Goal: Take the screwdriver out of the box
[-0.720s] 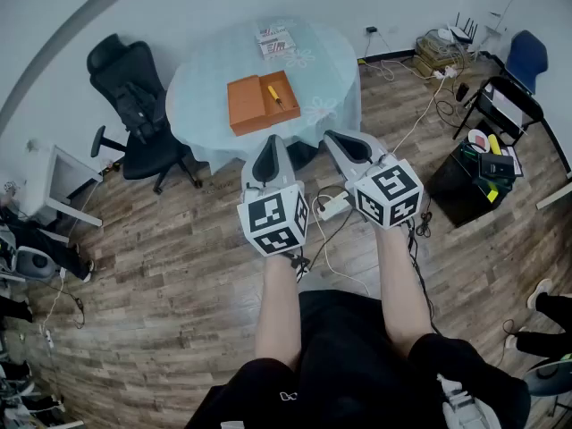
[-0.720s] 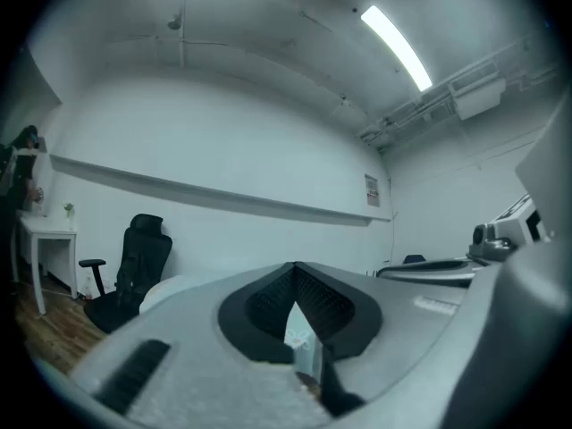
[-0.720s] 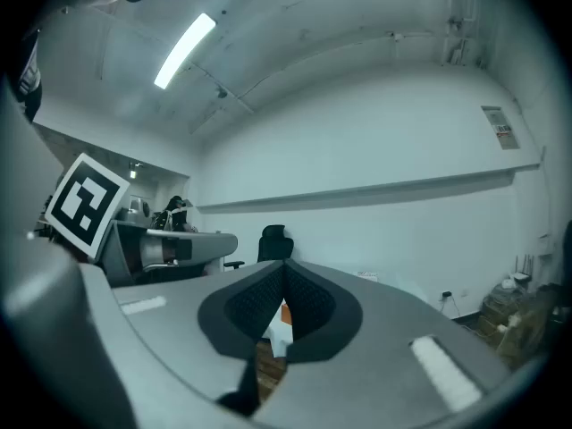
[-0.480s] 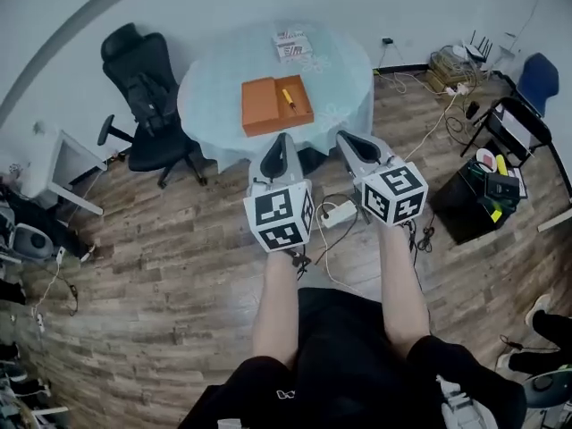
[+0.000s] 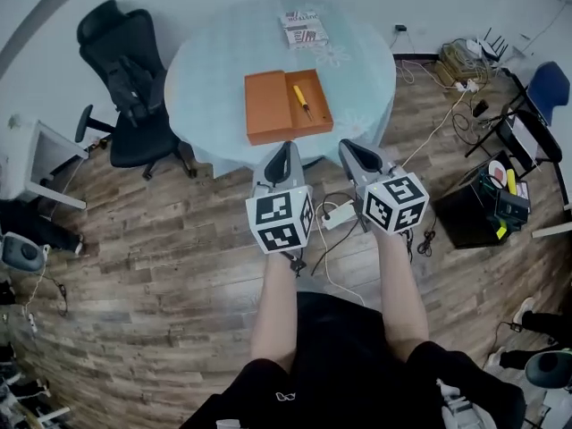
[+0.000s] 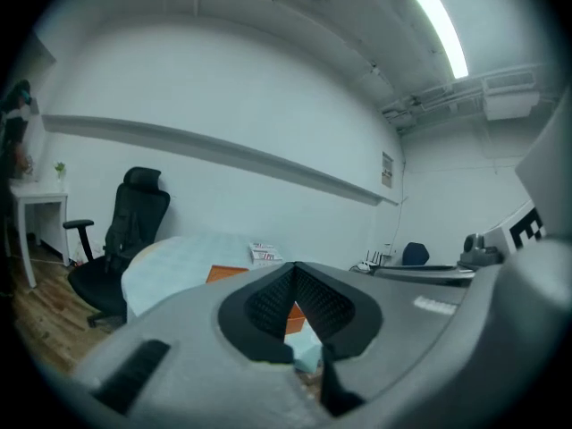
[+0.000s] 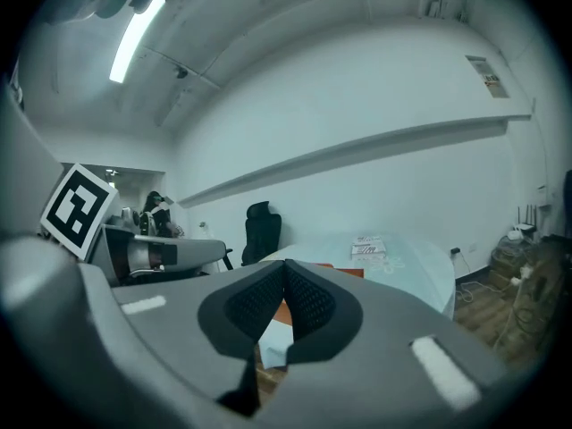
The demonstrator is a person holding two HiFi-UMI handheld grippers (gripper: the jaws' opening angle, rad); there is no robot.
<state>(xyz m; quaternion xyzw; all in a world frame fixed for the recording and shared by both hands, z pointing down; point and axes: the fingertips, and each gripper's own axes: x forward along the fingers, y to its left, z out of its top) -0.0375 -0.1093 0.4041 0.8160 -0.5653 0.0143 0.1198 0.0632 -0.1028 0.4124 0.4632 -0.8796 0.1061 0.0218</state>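
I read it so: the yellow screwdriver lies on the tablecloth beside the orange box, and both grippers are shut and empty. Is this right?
Not fully. The head view shows the screwdriver inside the open orange box, in its right half, not on the tablecloth. The left gripper and right gripper are indeed shut and empty.

Box [image 5: 266, 107]: orange. Screwdriver [image 5: 301, 98]: yellow handle. Bench [image 5: 214, 70]: pale blue cloth, white floral motifs. Chair [image 5: 125, 79]: black. Floor [image 5: 161, 266]: brown wood planks. Left claw [image 5: 284, 147], right claw [image 5: 347, 145]: grey, black pads [image 6: 265, 305], black-and-white square markers [image 5: 273, 211].
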